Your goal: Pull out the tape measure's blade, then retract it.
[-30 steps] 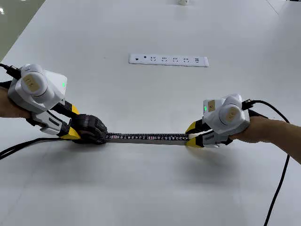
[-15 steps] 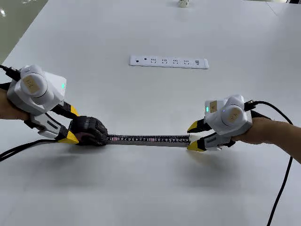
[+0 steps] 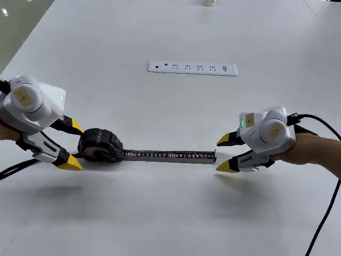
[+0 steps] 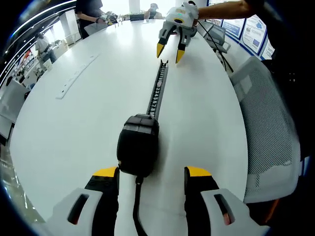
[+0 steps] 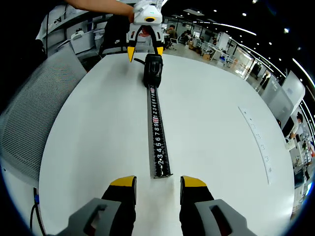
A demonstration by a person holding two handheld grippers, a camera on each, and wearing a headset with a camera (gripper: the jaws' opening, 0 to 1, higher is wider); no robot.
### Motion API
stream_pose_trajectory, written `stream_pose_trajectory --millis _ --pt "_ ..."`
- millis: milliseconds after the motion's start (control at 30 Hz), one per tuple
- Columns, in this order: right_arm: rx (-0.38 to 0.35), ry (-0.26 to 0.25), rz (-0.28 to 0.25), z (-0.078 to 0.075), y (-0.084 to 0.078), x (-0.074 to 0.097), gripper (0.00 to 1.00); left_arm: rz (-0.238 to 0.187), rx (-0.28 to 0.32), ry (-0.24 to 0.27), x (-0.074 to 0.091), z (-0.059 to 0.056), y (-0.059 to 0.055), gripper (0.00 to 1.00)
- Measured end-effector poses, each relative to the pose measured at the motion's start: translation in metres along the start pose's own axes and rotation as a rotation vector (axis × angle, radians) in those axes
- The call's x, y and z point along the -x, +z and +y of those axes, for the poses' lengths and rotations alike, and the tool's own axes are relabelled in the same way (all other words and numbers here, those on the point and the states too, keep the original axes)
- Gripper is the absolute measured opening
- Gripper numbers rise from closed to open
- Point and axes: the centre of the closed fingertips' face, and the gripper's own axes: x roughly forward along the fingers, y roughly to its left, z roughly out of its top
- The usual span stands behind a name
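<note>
Black rubber-cased tape measure (image 3: 99,145) lies on the white counter (image 3: 170,213), its dark numbered blade (image 3: 169,155) drawn out flat toward the right claw (image 3: 224,154). That claw is released, just beyond the tip and not touching it. The left claw (image 3: 74,145) is released too, just behind the case.

In the left gripper view the case sits between the spread jaws, apart from both. To retract well, I judge the left claw should pinch the case firmly while the right guides the tip back slowly.

In the right gripper view the end hook (image 5: 161,174) is too small to read. Whether the blade is locked I cannot tell.
</note>
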Motion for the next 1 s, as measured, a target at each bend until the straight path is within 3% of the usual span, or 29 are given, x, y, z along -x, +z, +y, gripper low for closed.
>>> stream_pose_trajectory --millis 567,1000 --pt "-0.055 -0.017 0.002 0.017 -0.004 0.009 0.50 -0.063 0.119 0.055 0.007 -0.018 -0.007 0.68" --pt "-0.165 -0.063 -0.046 0.032 0.001 0.015 0.61 -0.159 0.235 0.103 0.009 -0.034 -0.005 0.77"
